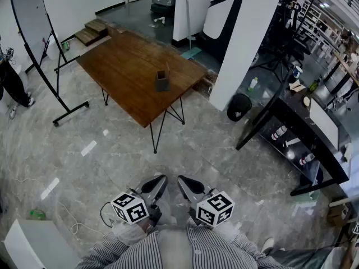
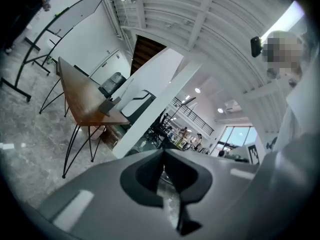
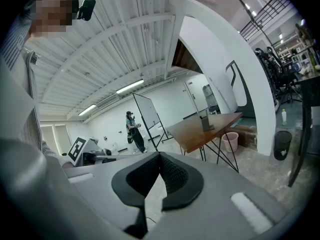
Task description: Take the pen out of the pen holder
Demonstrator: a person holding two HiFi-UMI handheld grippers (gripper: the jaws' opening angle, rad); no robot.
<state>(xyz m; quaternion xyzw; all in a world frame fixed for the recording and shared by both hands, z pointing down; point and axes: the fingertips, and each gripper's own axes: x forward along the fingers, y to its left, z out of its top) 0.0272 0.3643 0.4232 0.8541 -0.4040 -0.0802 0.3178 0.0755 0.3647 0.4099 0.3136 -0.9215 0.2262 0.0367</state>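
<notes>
A small grey pen holder stands upright on the brown wooden table, near its right edge, with a thin dark pen poking out of it. Both grippers are low in the head view, close to the person's striped shirt and far from the table. My left gripper is shut with nothing in it, and so is my right gripper beside it. The left gripper view has the closed left gripper pointing past the distant holder. In the right gripper view the closed right gripper faces the holder.
A whiteboard on a wheeled stand is left of the table. A white pillar, a black bin and a black desk lie to the right. A white box sits near my left. A person stands by the whiteboard.
</notes>
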